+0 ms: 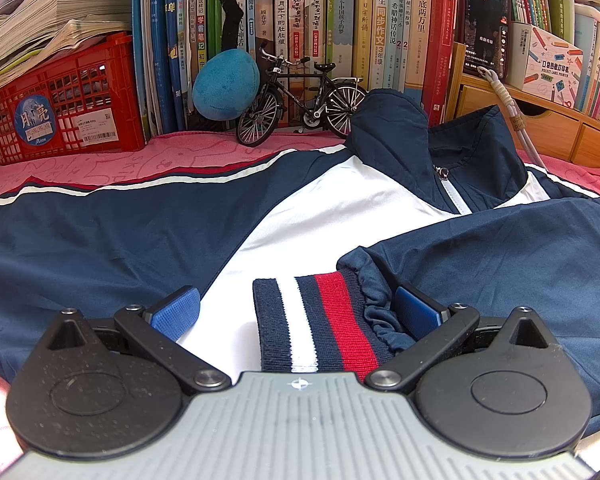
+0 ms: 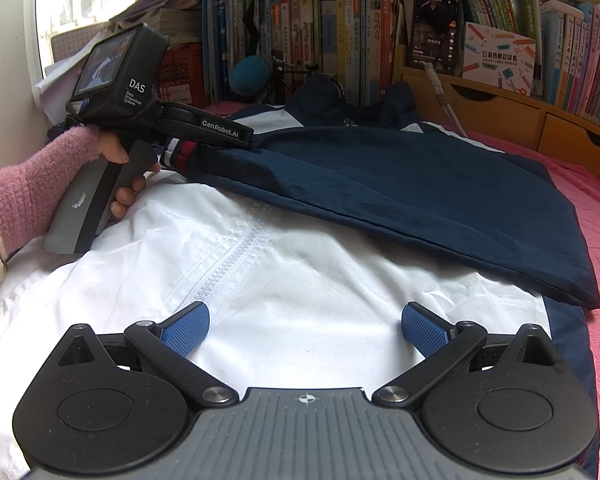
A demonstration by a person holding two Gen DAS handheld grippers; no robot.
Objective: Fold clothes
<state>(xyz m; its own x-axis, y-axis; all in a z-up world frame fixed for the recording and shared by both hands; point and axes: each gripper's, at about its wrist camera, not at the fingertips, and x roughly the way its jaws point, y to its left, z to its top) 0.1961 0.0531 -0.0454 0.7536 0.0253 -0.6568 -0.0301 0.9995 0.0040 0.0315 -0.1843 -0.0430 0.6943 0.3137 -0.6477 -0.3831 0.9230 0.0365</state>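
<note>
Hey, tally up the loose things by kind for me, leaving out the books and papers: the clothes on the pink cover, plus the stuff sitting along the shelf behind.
Jackets: 1
Red crates: 1
Blue plush balls: 1
Model bicycles: 1
Phones: 1
Label printer boxes: 1
Total: 6

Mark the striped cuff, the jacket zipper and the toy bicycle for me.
striped cuff (image 1: 320, 320): left wrist view, on the red band of the ribbing.
jacket zipper (image 2: 236, 248): right wrist view, on the white teeth mid-panel.
toy bicycle (image 1: 300, 100): left wrist view, on the frame.
</note>
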